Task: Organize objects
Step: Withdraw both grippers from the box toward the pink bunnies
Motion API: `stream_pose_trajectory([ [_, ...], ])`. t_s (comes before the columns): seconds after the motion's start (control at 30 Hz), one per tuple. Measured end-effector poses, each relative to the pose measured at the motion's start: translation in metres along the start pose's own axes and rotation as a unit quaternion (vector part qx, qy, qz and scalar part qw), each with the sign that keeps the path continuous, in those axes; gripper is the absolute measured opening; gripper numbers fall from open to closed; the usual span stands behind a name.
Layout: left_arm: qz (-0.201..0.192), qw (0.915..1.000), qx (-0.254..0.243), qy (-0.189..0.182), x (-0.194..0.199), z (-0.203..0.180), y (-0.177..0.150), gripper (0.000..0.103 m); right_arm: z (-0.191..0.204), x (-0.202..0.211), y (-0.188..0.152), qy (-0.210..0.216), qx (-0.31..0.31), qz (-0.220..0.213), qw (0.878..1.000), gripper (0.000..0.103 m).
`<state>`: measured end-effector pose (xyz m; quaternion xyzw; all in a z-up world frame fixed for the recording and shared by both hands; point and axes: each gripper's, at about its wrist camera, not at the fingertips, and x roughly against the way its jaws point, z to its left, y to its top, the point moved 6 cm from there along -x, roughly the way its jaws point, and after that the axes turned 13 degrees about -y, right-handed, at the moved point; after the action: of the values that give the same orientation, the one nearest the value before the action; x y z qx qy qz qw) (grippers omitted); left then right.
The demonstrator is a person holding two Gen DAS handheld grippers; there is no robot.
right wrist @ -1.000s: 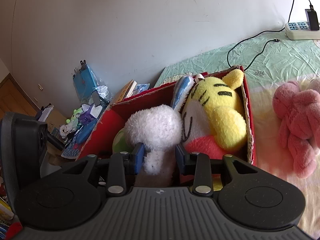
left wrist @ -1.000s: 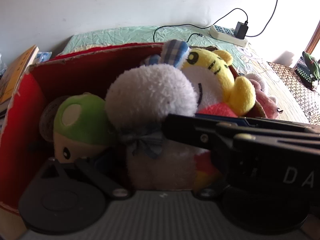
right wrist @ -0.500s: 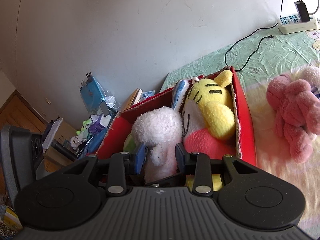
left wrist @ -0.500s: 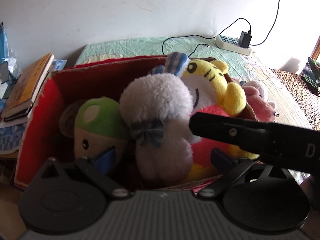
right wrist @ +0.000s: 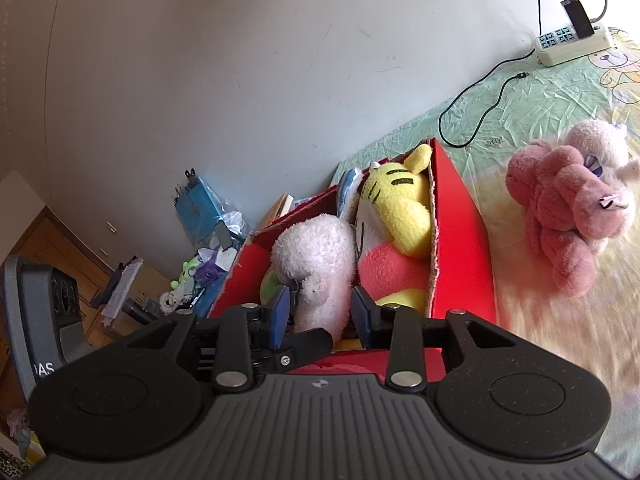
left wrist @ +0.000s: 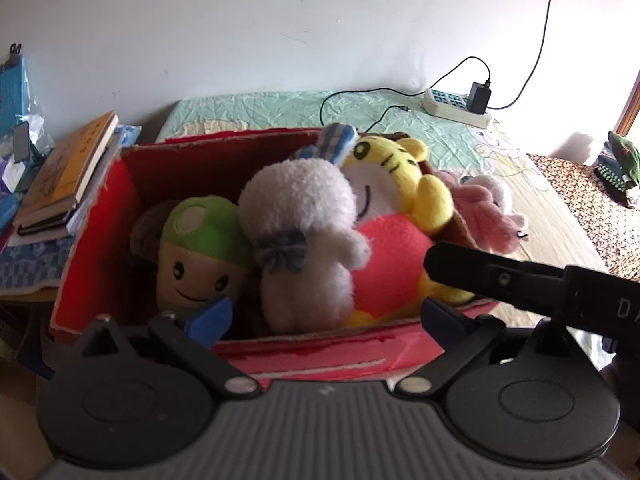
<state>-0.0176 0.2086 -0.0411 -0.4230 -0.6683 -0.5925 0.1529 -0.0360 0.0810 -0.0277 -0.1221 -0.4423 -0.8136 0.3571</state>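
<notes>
Plush toys fill the red box (left wrist: 100, 240) on the bed (right wrist: 560, 92): mushroom (left wrist: 200, 248), white toy (left wrist: 304, 236), tiger (left wrist: 392, 184). One pink toy (right wrist: 568, 204) lies outside, just beside the box. We judge it comes next. Our left gripper (left wrist: 326, 320) is spread wide and empty; our right gripper (right wrist: 320, 312) has its fingers (right wrist: 280, 312) parted, empty too. We should clear the box rim first, then grip the pink toy's body.

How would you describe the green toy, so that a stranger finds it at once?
Look into the red cardboard box on the bed. At its left end, beside the white fluffy plush, stands the mushroom plush. Only it has a green cap with a pale spot and a smiling face.
</notes>
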Motion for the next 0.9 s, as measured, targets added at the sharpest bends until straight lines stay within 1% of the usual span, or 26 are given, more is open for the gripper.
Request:
stream_pose_trajectory([
  [0.13,-0.014,0.9997,-0.018,-0.005,0.011,-0.016,0.003,0.101,-0.008,0.016,0.000,0.005,-0.011,-0.019,1.000,0.039],
  [0.23,-0.019,0.9992,-0.034,-0.009,0.010,-0.030,0.005,0.101,-0.020,0.026,0.002,0.000,-0.027,-0.030,0.999,0.039],
  [0.57,-0.007,0.9947,-0.089,-0.052,-0.007,-0.084,0.009,0.101,-0.060,0.045,0.004,-0.038,-0.070,-0.043,0.996,0.039],
  [0.9,0.016,0.9851,-0.138,-0.102,-0.040,-0.136,0.006,0.101,-0.107,0.056,0.013,-0.084,-0.104,-0.045,0.990,0.039],
])
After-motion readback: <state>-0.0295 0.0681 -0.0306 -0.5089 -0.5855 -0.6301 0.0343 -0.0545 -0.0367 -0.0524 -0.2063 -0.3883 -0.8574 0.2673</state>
